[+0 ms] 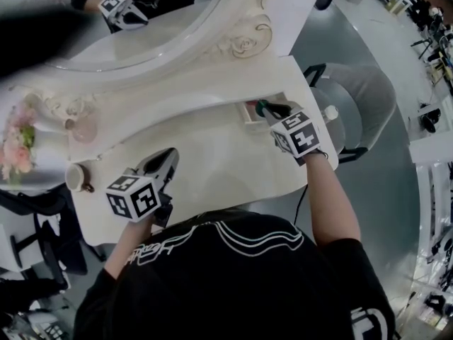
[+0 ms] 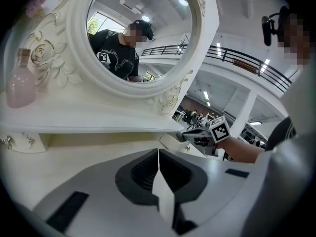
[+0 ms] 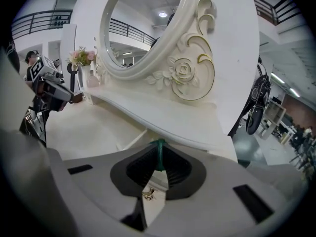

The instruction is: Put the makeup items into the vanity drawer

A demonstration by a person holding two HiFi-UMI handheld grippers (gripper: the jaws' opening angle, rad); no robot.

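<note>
The white vanity's small drawer (image 1: 249, 113) stands open at the right end of the tabletop. My right gripper (image 1: 265, 109) reaches over it, shut on a thin green makeup item (image 3: 159, 154) that shows as a narrow strip pinched between the pads. In the right gripper view the drawer front with its small metal knob (image 3: 148, 194) lies just below the jaws. My left gripper (image 1: 170, 159) hovers over the bare tabletop (image 1: 212, 165) near the front edge, shut with nothing in it (image 2: 158, 154). What lies inside the drawer is hidden.
An oval mirror (image 1: 141, 27) in a carved frame rises behind the shelf. A pink bottle (image 1: 83, 126), a vase of flowers (image 1: 20, 139) and a cup (image 1: 76, 178) stand at the left. A grey chair (image 1: 361, 105) is beside the vanity's right end.
</note>
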